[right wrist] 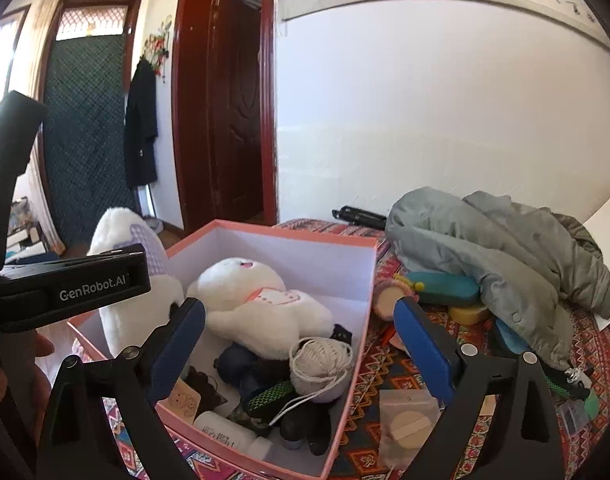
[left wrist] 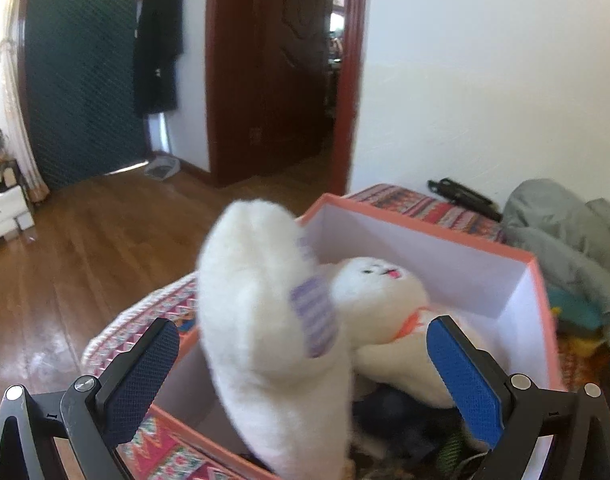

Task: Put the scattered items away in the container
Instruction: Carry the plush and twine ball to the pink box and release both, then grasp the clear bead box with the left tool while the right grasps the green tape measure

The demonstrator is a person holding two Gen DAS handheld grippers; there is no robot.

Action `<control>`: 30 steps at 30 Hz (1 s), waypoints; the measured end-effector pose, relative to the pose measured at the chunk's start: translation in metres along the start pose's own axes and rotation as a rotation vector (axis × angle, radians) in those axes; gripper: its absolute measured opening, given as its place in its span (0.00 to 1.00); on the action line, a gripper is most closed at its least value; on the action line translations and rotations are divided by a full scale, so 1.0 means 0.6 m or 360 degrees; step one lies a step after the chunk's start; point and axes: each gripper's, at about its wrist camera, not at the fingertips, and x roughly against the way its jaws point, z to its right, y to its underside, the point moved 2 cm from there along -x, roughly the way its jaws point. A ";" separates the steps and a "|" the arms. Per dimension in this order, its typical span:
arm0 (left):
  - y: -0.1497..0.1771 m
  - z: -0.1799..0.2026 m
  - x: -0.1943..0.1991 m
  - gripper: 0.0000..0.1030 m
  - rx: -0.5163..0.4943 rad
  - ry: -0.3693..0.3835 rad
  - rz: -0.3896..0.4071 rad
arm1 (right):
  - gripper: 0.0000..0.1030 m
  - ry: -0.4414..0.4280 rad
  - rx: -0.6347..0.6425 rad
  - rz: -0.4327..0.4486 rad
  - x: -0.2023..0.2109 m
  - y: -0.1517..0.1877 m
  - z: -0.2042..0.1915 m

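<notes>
Left tongs (left wrist: 301, 376): jaws spread wide, blue pads well apart, gripping nothing; between and ahead of them stands a white plush slipper (left wrist: 265, 320) with a lilac striped patch, upright and blurred, its lower end inside the near-left corner of the box; whether a pad touches it cannot be told.

Container: pink box (left wrist: 425, 222) with white inner walls, open-topped, directly ahead of the left tongs and just ahead-left of the right tongs; it sits on a patterned red bedspread (right wrist: 385, 364).

Contents, as seen from the right tongs: white plush animal (right wrist: 261, 304) with an orange collar, lying toward the far side; ball of cream yarn (right wrist: 319, 364) near the middle, a loose strand trailing toward the tongs; dark items beneath it, too jumbled to name; a white bottle (right wrist: 225, 436) at the near wall.

Right tongs (right wrist: 301, 348): jaws wide, holding nothing, hovering over the box's near-right corner; the left pad is over the box, the right pad over the bedspread.

Items outside the box: clear bag with a round beige puff (right wrist: 409, 426), just below the right pad; grey jacket (right wrist: 485, 248) heaped ahead-right, with yellow and teal objects partly under it.
</notes>
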 end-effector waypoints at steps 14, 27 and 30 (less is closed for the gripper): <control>0.060 0.234 0.113 0.99 -0.0292 0.0590 0.0050 | 0.99 0.0335 -0.0154 0.0100 0.133 -0.013 0.291; 0.156 0.397 0.097 0.99 -0.0601 0.0766 -0.0220 | 0.99 0.0147 -0.1263 -0.0101 0.210 0.148 0.668; 0.179 0.422 0.068 0.99 -0.0546 0.0858 -0.0419 | 0.99 0.0069 -0.1453 -0.0183 0.194 0.195 0.693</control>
